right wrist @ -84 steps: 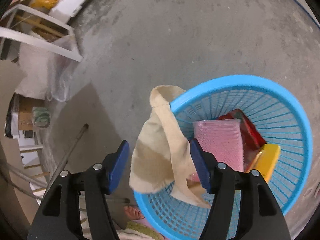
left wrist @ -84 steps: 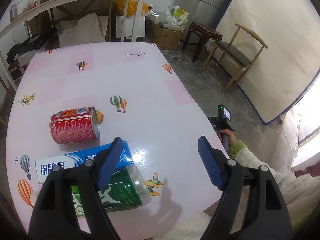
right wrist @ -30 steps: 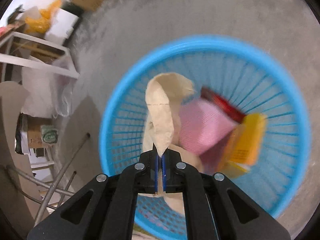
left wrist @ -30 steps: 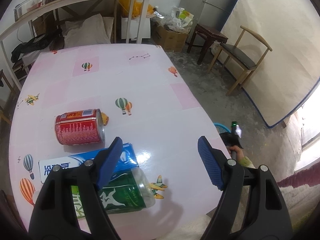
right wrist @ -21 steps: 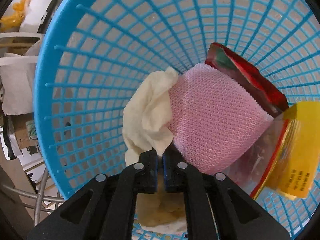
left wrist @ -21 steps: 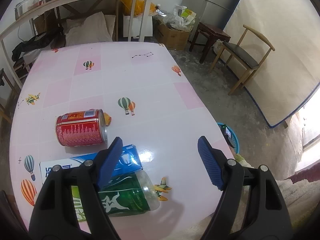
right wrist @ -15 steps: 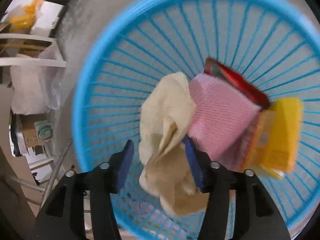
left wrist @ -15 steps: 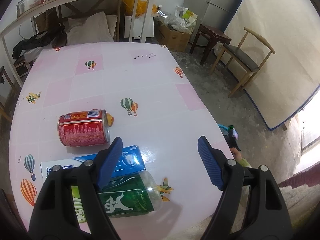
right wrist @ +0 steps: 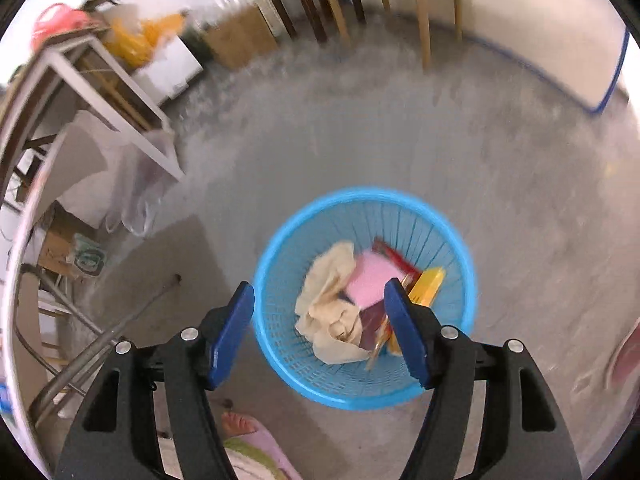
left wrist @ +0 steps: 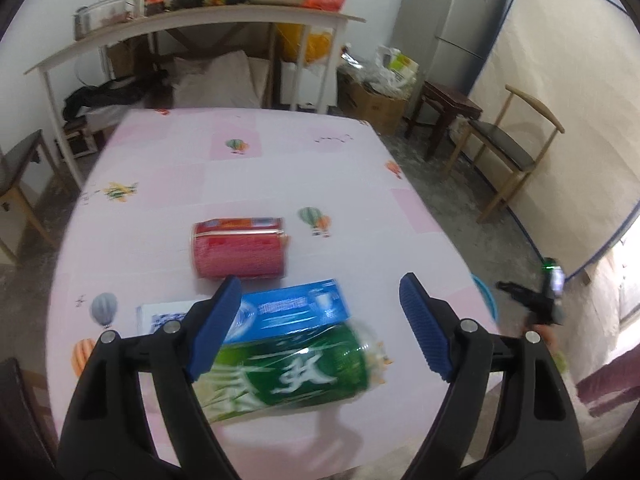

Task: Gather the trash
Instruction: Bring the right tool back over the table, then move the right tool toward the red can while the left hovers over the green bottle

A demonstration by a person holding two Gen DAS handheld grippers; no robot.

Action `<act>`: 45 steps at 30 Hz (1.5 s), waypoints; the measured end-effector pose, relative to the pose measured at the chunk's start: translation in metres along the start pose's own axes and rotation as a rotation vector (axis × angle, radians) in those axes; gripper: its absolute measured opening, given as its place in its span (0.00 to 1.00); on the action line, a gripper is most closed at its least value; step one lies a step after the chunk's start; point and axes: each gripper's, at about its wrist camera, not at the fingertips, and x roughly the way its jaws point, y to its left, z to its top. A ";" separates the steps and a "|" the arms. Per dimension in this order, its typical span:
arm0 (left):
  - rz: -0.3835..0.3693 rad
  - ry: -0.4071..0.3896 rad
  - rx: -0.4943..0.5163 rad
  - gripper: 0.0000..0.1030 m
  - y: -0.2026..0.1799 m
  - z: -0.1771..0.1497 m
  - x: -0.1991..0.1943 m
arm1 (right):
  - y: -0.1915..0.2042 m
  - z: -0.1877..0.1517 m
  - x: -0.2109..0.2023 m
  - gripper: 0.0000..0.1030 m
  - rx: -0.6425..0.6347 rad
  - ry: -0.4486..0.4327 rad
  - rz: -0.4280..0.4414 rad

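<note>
On the pink table (left wrist: 248,168) lie a red can (left wrist: 239,254), a blue box (left wrist: 292,308) and a green bottle (left wrist: 288,372), all on their sides. My left gripper (left wrist: 320,324) is open just above the green bottle and the box. My right gripper (right wrist: 320,328) is open and empty, raised above the blue trash basket (right wrist: 460,320) on the floor. In the basket lie a beige cloth (right wrist: 328,312), a pink sponge (right wrist: 370,280), a red packet (right wrist: 394,258) and a yellow packet (right wrist: 428,284). The right gripper also shows in the left wrist view (left wrist: 540,300).
A wooden chair (left wrist: 512,156) and a dark stool (left wrist: 448,116) stand right of the table. A shelf table (left wrist: 192,24) with jars and bags is behind. Metal table legs (right wrist: 100,344) and my foot (right wrist: 240,424) are near the basket on the concrete floor.
My right gripper opened, left the beige cloth in the basket and rose away from it. My left gripper moved forward over the green bottle and box.
</note>
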 end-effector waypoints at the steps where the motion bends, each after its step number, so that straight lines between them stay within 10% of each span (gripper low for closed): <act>1: 0.008 -0.005 -0.005 0.76 0.004 -0.003 -0.003 | 0.004 -0.001 -0.015 0.64 -0.008 -0.024 0.004; 8: 0.032 -0.024 -0.053 0.80 0.034 -0.033 -0.019 | 0.071 -0.026 -0.130 0.74 -0.142 -0.204 0.115; 13: 0.000 -0.003 -0.075 0.80 0.042 -0.061 -0.015 | 0.127 -0.051 -0.166 0.76 -0.236 -0.170 0.267; 27: -0.061 0.074 -0.068 0.80 0.037 -0.119 0.002 | 0.270 -0.137 -0.142 0.76 -0.540 0.086 0.418; 45: -0.027 0.131 -0.024 0.80 0.035 -0.132 0.038 | 0.276 -0.167 -0.114 0.87 -0.512 0.170 0.431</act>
